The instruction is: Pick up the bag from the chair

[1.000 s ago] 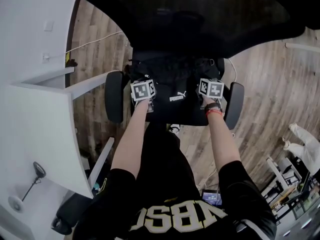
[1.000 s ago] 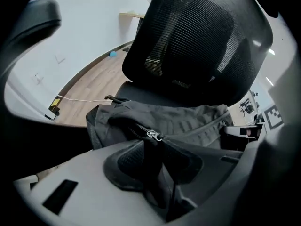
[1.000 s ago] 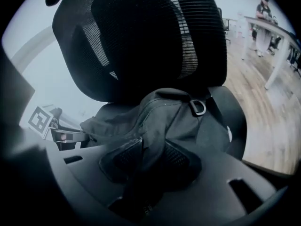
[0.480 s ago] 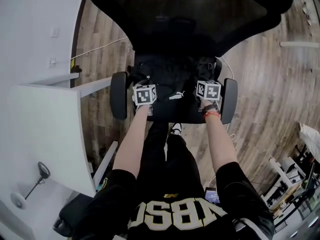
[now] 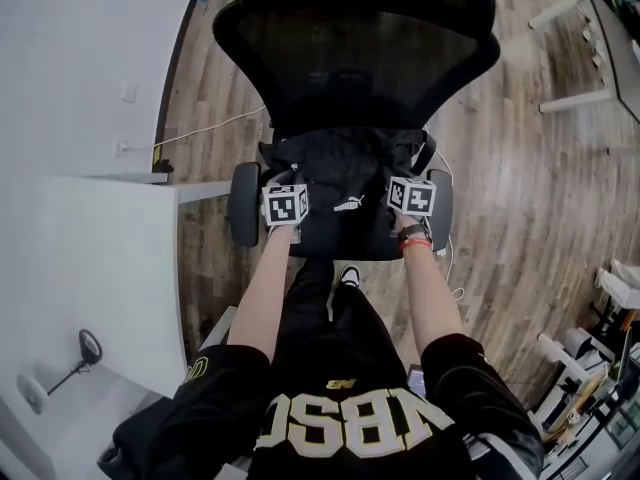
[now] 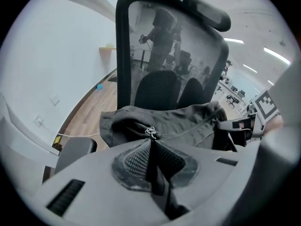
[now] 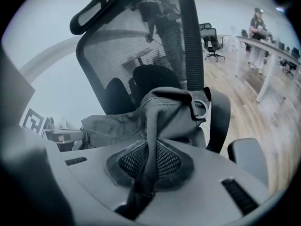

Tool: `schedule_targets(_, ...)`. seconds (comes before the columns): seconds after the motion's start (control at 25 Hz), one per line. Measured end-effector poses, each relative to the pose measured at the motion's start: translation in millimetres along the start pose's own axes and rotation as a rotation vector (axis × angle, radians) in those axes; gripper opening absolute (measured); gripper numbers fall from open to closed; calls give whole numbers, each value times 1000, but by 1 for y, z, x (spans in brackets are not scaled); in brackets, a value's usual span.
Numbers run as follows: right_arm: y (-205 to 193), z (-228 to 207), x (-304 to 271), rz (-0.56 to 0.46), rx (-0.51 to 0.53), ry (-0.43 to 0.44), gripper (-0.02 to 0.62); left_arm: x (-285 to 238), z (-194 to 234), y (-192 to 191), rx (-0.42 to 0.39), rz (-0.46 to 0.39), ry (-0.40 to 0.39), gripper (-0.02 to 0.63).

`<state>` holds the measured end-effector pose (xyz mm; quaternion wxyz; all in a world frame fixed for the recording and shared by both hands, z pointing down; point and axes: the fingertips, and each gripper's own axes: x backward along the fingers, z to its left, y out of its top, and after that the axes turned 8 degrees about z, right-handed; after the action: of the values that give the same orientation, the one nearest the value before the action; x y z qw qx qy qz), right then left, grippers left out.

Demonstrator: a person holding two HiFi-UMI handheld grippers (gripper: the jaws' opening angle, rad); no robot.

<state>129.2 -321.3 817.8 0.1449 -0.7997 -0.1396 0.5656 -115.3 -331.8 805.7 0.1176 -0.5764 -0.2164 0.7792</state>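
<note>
1. Fingers (image 6: 128, 163) of the left gripper (image 6: 151, 146) are clenched on a dark strap (image 6: 158, 182) that runs up to the zip pull (image 6: 150, 132) of the bag (image 5: 340, 168)
2. Fingers (image 7: 172, 162) of the right gripper (image 7: 148, 147) are likewise clamped on a 2nd strap (image 7: 151, 121), which climbs to the bag's other end near a metal ring (image 7: 200, 109)
3. The bag sits between the 2 grippers over the surface (image 5: 340, 245) of the chair (image 5: 365, 58), in front of the mesh backrest. Whether its underside is clear of that surface, I cannot tell
4. What changed over the last 1 second: in the head view the chair has shrunk and slid down the frame, so the whole backrest and more floor (image 5: 520, 168) now show. That reads as the person straightening up
5. Both marker cubes have stayed at the same 2 ends of the bag through this, so neither grip has slipped or been re-taken
6. In both gripper views each strap looks taut and the fabric is bunched up level with the jaws, with an armrest (image 6: 75, 150) lower down. My judgement is that the grasp is finished and the lift is starting; what remains is raising the bag free of the chair, keeping both ends level so it does not catch on the armrests
</note>
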Motion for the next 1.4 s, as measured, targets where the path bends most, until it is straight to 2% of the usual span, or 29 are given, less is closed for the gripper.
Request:
schedule_targets(0.2, 11, 14, 41, -51, 55, -24, 41, 37, -12, 19, -8, -60, -12, 35)
schedule_targets(0.56, 33, 29, 118, -188, 58, -40, 40, 108, -50, 61, -48, -174, -66, 32)
schedule_targets(0.68, 44, 31, 147, -247, 75, -71, 38, 131, -69, 83, -65, -241, -75, 32)
schedule_targets(0.88, 68, 40, 182, -334, 67, -69, 38, 167, -86, 122, -124, -343, -57, 32)
schedule_targets(1.2, 134, 64, 266, -538, 105, -67, 37, 238, -115, 192, -224, -527, -48, 32)
schedule_targets(1.4, 167, 74, 315, -655, 145, -48, 37, 288, -138, 229, -257, -646, -52, 32)
